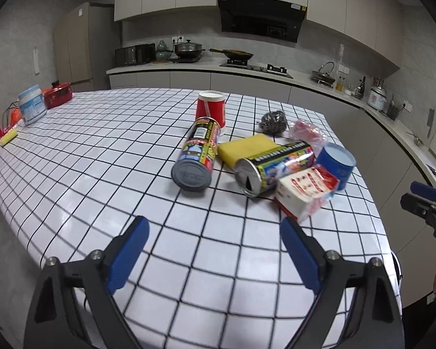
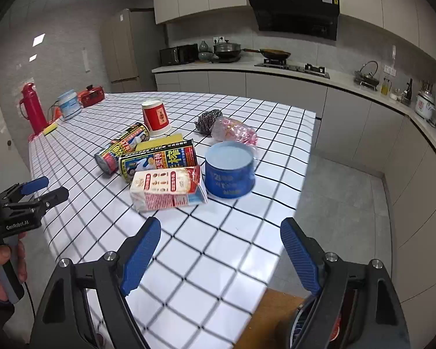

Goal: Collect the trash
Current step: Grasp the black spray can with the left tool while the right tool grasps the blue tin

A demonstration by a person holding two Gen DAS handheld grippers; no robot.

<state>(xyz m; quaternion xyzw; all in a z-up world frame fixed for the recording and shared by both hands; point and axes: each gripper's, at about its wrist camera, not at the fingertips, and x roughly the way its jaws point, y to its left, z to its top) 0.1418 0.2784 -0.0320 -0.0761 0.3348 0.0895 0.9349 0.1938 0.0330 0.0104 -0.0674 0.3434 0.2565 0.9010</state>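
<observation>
My two views are evenly lit from overhead ceiling panels (image 2: pixel 39 39), with soft glare on the glossy checked tabletop (image 1: pixel 107 157), faint shadows beneath the items, strong fisheye bending and dark vignetted corners, and slight motion blur on near objects.

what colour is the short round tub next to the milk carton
Blue, with a pale lid: the tub shows best in the right wrist view.

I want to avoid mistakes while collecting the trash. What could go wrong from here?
The two cans lie on their sides and may roll when nudged. The blue tub stands near the table's edge and could be pushed off. The carton touches a can, so grabbing it may shift the pile.
</observation>
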